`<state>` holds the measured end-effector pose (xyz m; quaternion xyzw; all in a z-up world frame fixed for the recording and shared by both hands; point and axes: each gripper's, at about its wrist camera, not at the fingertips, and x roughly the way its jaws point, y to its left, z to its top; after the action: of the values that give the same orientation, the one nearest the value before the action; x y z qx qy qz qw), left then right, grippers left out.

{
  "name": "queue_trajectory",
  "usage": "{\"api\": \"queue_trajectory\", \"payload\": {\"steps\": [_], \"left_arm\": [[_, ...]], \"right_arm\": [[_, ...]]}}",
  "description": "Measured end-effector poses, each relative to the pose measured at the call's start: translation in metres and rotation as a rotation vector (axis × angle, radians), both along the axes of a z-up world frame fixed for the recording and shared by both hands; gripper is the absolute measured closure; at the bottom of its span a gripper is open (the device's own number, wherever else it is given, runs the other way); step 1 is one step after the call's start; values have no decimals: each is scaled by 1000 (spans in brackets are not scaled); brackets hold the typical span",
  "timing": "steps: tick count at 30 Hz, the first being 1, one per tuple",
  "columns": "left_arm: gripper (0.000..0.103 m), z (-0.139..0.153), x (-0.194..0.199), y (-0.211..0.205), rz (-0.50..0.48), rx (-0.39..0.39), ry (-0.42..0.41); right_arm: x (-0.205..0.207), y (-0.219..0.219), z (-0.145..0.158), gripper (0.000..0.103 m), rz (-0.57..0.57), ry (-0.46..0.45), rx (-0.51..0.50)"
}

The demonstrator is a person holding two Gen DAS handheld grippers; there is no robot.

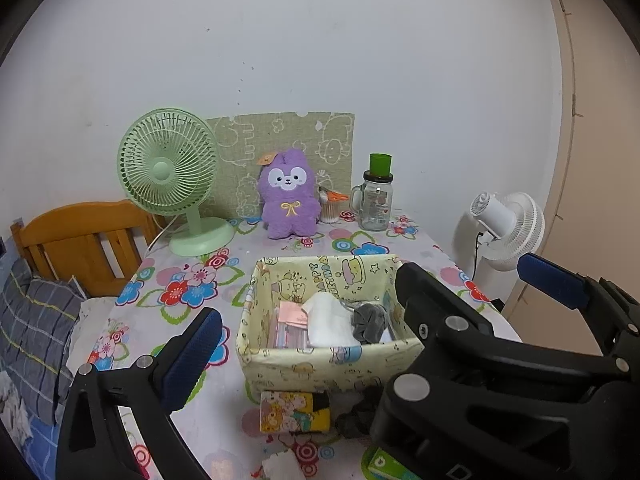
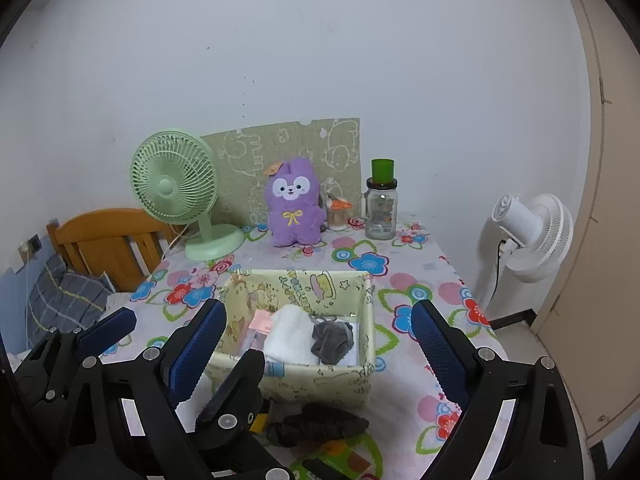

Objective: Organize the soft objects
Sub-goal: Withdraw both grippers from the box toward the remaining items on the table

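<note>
A pale yellow fabric box (image 1: 320,364) (image 2: 320,380) stands on the floral table. It holds a white cloth (image 1: 330,322) (image 2: 292,334), a grey scrunchie (image 1: 368,320) (image 2: 332,340) and a pink packet (image 1: 290,316). A dark fuzzy soft object (image 2: 320,426) (image 1: 356,416) lies on the table in front of the box. A purple plush bunny (image 1: 289,196) (image 2: 296,204) sits at the back. My left gripper (image 1: 308,312) is open and empty, above the box's near side. My right gripper (image 2: 316,336) is open and empty, beside the left one.
A green desk fan (image 1: 172,176) stands back left. A glass jar with a green cup (image 1: 376,200) and a cotton-swab pot (image 1: 330,210) stand back right. A colourful card box (image 1: 294,412) lies before the fabric box. A white floor fan (image 2: 532,236) stands beyond the right edge, a wooden bed frame (image 1: 80,240) left.
</note>
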<state>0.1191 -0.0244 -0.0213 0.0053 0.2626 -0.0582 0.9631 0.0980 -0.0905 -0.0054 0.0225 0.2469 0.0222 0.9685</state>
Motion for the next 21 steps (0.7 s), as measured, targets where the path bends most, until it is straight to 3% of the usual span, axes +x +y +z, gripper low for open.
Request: {"api": "queue_trajectory", "payload": {"steps": [9, 21], "left_arm": [[0, -5, -25, 1, 6, -7, -9], [0, -32, -46, -1, 10, -17, 8]], "right_arm": [[-25, 1, -5, 5, 15, -18, -5], [-47, 0, -30, 5, 23, -1, -12]]}}
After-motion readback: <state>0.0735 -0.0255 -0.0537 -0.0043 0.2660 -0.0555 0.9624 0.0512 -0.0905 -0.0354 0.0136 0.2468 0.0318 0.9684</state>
